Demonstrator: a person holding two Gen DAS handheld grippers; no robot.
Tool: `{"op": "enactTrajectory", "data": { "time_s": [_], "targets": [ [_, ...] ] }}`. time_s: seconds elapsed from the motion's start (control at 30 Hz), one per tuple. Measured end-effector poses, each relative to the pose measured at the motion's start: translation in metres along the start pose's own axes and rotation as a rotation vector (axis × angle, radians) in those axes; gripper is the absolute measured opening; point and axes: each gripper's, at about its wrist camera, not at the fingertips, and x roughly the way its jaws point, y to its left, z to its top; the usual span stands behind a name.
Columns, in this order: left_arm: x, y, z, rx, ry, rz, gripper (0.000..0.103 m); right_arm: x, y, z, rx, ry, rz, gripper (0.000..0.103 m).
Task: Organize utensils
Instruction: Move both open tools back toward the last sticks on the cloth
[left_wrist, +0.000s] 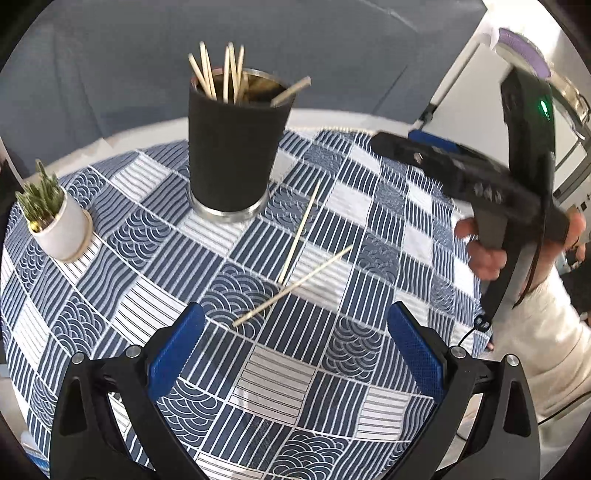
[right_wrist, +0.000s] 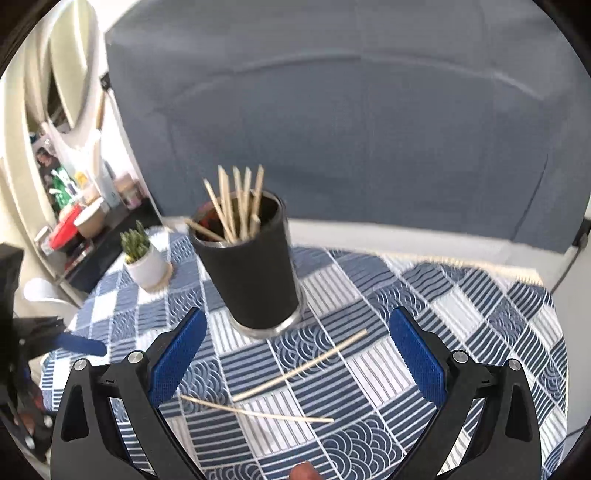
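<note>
A black cup with a steel base (left_wrist: 231, 155) (right_wrist: 255, 273) stands on the patterned tablecloth and holds several wooden chopsticks (left_wrist: 221, 74) (right_wrist: 238, 201). Two loose chopsticks lie on the cloth in front of it, one (left_wrist: 300, 232) (right_wrist: 301, 367) pointing toward the cup, the other (left_wrist: 293, 286) (right_wrist: 256, 410) crossing near its end. My left gripper (left_wrist: 295, 321) hangs open just above the near ends of the loose chopsticks, holding nothing. My right gripper (right_wrist: 297, 328) is also open and empty, hovering over the same two sticks. In the left wrist view the right gripper's body shows at the right, held by a hand (left_wrist: 484, 254).
A small white pot with a green plant (left_wrist: 59, 225) (right_wrist: 146, 258) stands left of the cup. The blue and white tablecloth (left_wrist: 332, 369) (right_wrist: 461, 288) covers a round table whose edge curves close behind the cup. A grey sofa (right_wrist: 351, 129) lies beyond, shelves with clutter (right_wrist: 74, 206) at the far left.
</note>
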Motion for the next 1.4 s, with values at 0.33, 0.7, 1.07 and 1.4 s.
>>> {"op": "enactTrajectory", "data": {
  "time_s": [0.33, 0.7, 1.07, 1.4],
  "targets": [
    [0.047, 0.006, -0.003, 0.092, 0.051, 0.002, 0.097, 0.059, -0.026, -0.004, 0.08, 0.172, 0.046, 0.095],
    [0.093, 0.019, 0.003, 0.137, 0.155, -0.035, 0.097, 0.133, -0.038, -0.016, 0.16, 0.426, -0.011, 0.094],
    [0.108, 0.032, 0.004, 0.13, 0.192, -0.031, 0.097, 0.168, -0.038, -0.024, 0.262, 0.562, -0.086, 0.071],
    [0.116, 0.023, 0.002, 0.15, 0.202, -0.03, 0.097, 0.156, -0.049, -0.019, 0.284, 0.569, -0.211, 0.005]
  ]
}}
